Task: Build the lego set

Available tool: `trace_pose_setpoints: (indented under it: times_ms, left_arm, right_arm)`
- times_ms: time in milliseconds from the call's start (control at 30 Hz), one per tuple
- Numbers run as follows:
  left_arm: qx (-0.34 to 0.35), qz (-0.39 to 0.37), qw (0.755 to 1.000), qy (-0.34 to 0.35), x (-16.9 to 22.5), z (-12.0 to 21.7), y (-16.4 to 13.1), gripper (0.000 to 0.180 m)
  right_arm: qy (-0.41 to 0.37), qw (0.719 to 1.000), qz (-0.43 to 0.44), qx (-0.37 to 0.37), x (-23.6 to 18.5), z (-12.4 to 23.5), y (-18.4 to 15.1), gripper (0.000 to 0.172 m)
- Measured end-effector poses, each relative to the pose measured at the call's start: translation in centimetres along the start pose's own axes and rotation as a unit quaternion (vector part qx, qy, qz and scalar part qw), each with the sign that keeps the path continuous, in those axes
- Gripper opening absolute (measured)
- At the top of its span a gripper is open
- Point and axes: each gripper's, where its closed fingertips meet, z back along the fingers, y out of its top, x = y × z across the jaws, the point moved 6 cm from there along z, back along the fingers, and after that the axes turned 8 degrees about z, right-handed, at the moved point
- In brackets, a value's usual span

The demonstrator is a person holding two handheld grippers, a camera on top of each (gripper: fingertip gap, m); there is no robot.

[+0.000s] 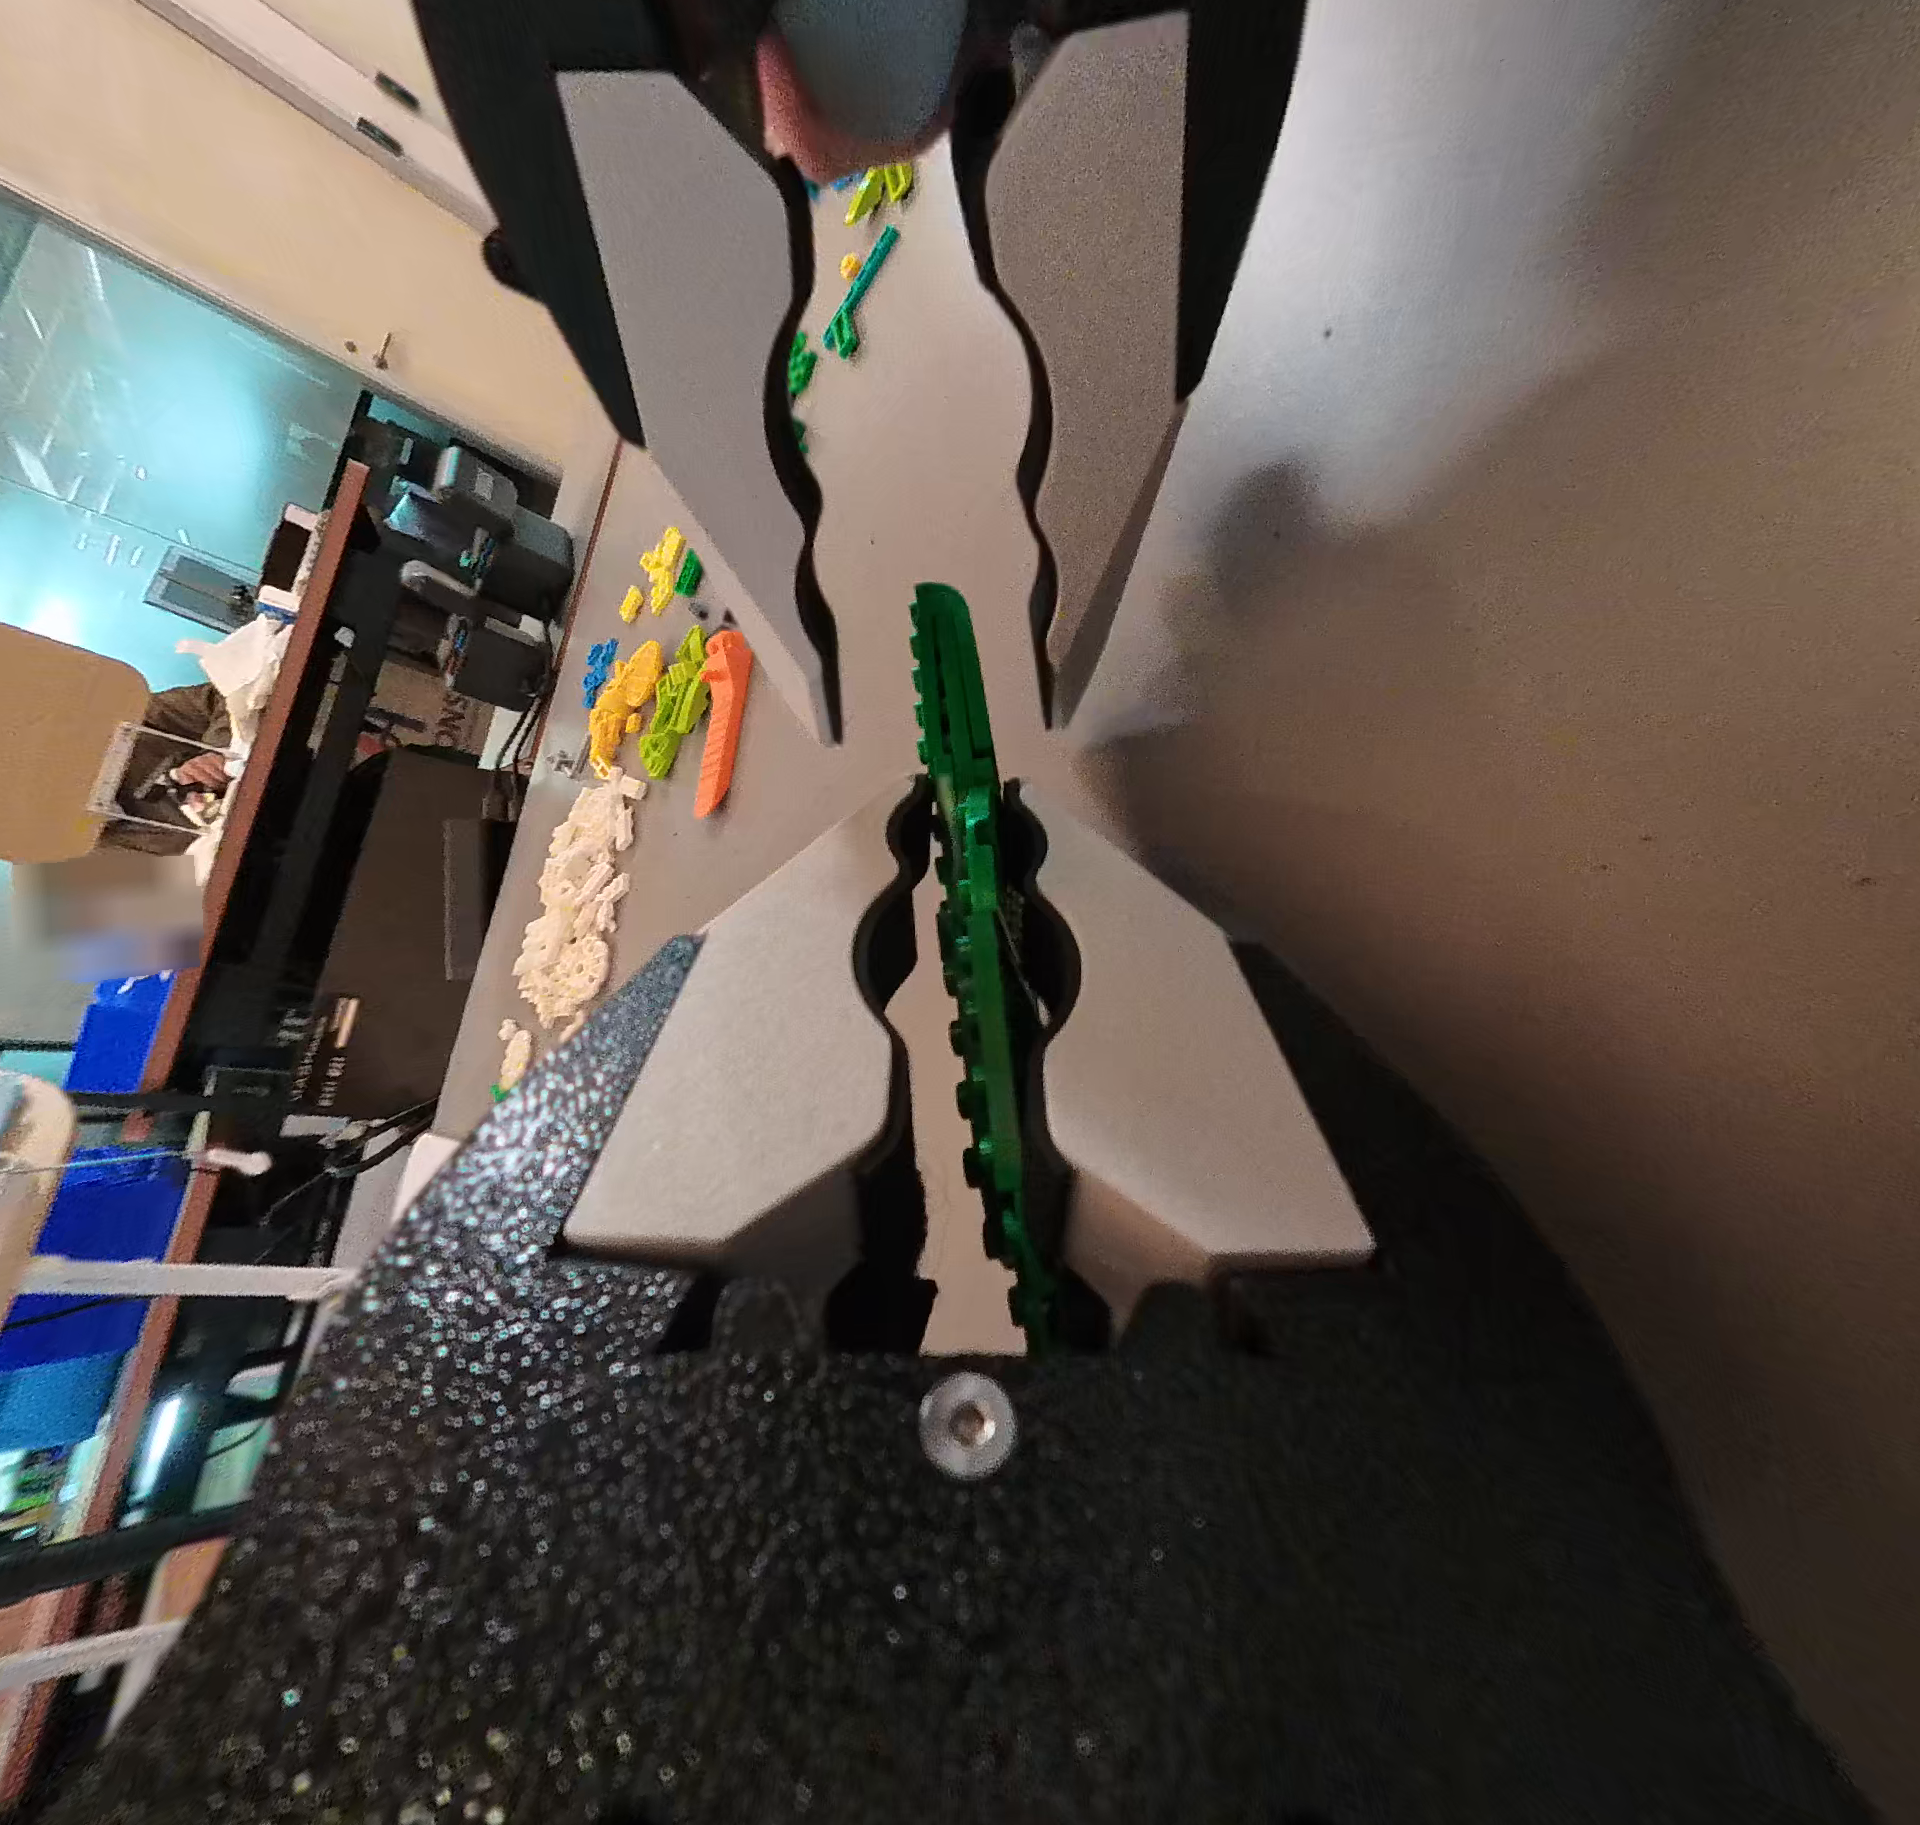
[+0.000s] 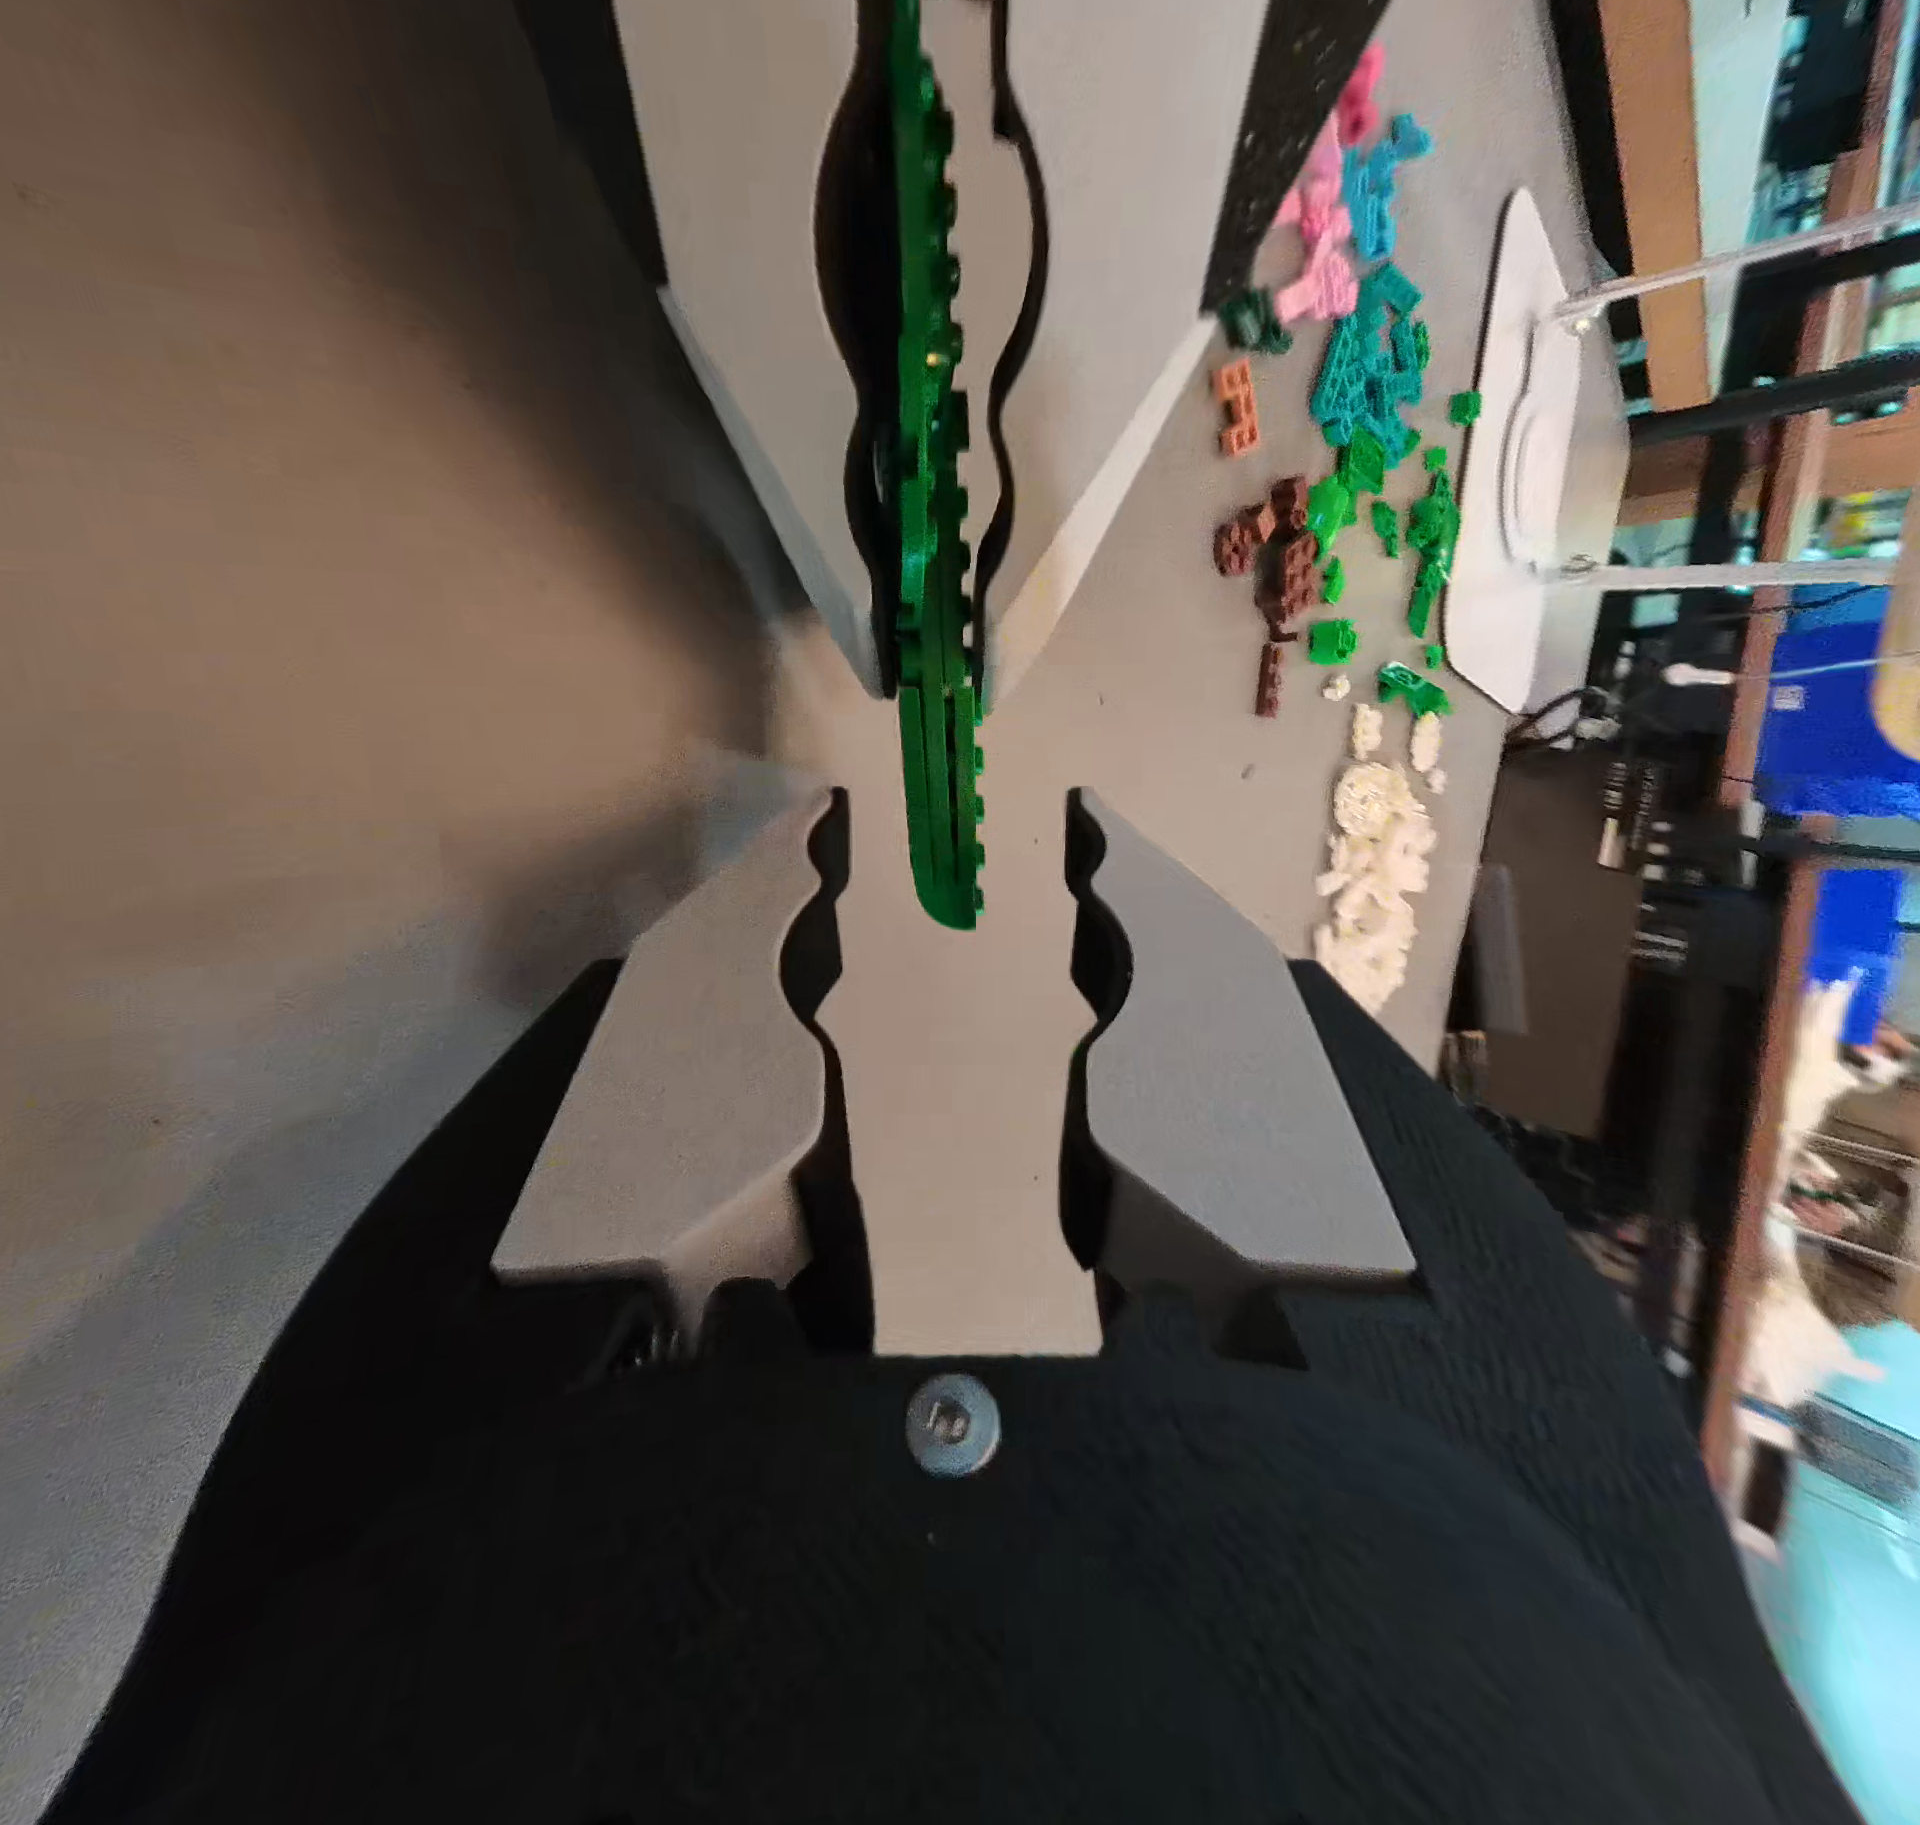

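The left claw [image 1: 968, 799] pinches a green studded plate assembly [image 1: 961, 736] edge-on above the tabletop [image 1: 665, 861]. Opposite it, the right claw [image 2: 956, 809] gapes, its fingers [image 2: 1101, 892] flanking the plate's free end without touching. A square, centred bite looks wise.

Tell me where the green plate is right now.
The green plate is edge-on in the left gripper, clamped between its pads above the grey table. Its free end reaches between the right gripper's open fingers without touching them.
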Motion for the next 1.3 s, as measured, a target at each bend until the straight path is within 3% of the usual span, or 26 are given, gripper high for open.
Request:
trace_pose_setpoints:
  times_ms: [133,367,567,733,1000,1133,1300]
  left_arm:
    - [0.017,0.029,0.999,-0.013,-0.3,0.3,0.0,0.011]
    - [0.022,0.045,0.998,-0.038,-0.2,0.5,-0.1,0.01]
    - [0.022,0.048,0.997,-0.049,0.1,0.4,0.0,0.01]
    - [0.018,0.067,0.996,-0.06,-0.2,0.6,0.0,0.01]
    - [0.008,0.061,0.997,-0.056,-0.1,0.4,0.0,0.01]
    - [0.007,0.053,0.999,-0.009,-0.7,0.4,-0.2,0.015]
    - [0.0,0.04,0.999,-0.028,-0.4,0.6,-0.1,0.009]
  right_arm:
    - [-0.014,1.0,0.016,0.008,0.1,0.2,0.4,0.016]
    - [-0.007,0.999,0.038,0.024,-0.2,0.2,0.6,0.012]
    - [-0.01,0.994,0.11,0.017,-0.6,0.4,0.6,0.012]
    - [0.014,0.999,0.012,0.034,-0.2,0.2,0.7,0.013]
    - [0.016,0.999,-0.019,0.037,-0.1,-0.2,1.1,0.012]
    - [0.007,0.999,-0.037,0.023,0.5,-0.1,0.5,0.011]
    - [0.004,1.0,-0.023,0.021,0.2,-0.1,0.7,0.01]
